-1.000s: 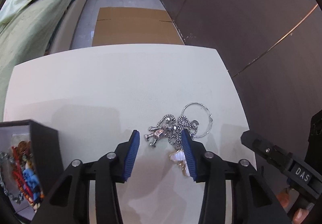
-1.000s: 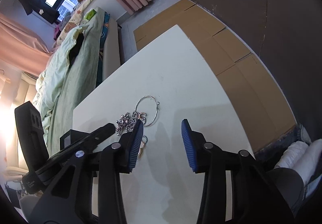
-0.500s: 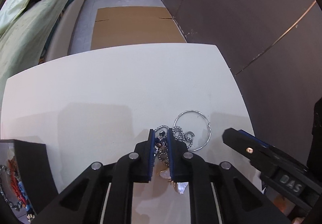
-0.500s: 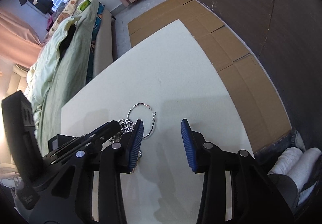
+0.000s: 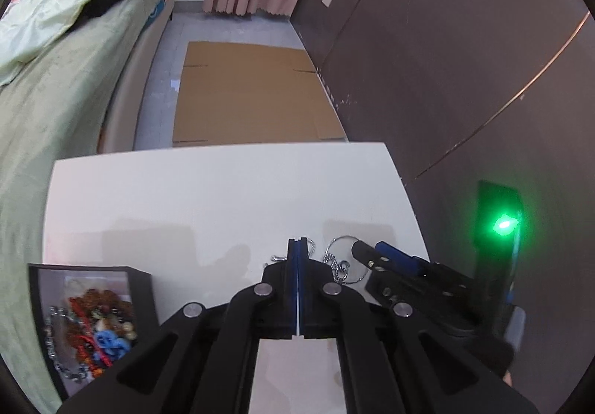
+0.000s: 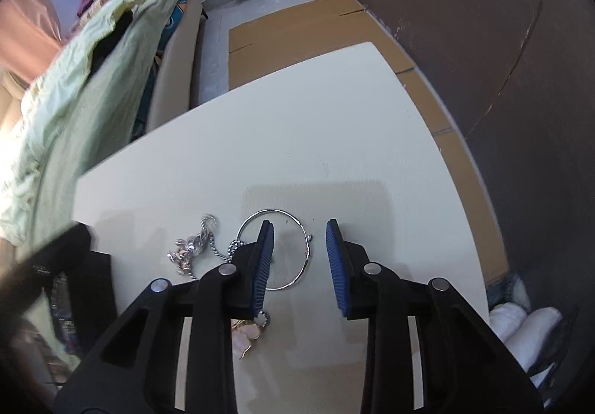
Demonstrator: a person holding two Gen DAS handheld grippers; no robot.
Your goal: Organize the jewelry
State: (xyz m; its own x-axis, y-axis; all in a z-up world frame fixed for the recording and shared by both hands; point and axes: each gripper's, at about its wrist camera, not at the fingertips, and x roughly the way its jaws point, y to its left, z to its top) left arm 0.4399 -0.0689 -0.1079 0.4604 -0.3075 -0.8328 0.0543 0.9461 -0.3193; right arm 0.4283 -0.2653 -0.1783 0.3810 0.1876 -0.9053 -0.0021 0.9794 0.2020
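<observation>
A silver chain with a small figure charm [image 6: 193,248] lies on the white table [image 6: 297,139] beside a thin silver hoop [image 6: 273,250]. A pale pink and gold piece [image 6: 247,334] lies under my right gripper's left finger. My right gripper [image 6: 300,261] is open over the hoop. My left gripper [image 5: 298,246] is shut with its pads together; bits of the chain [image 5: 334,267] show beside its tips and nothing shows between the pads. The black jewelry box [image 5: 89,321] holds several beaded and chain pieces.
The right gripper's body [image 5: 427,276] sits close on the left gripper's right, with a green light [image 5: 504,226]. A bed [image 5: 55,79] lies left of the table. Flat cardboard [image 5: 249,90] covers the floor beyond. A dark wall [image 5: 446,61] runs along the right.
My left gripper closed from wide open to fully shut and pulled back. The right gripper moved over the hoop and stayed open. The chain pile shifted slightly.
</observation>
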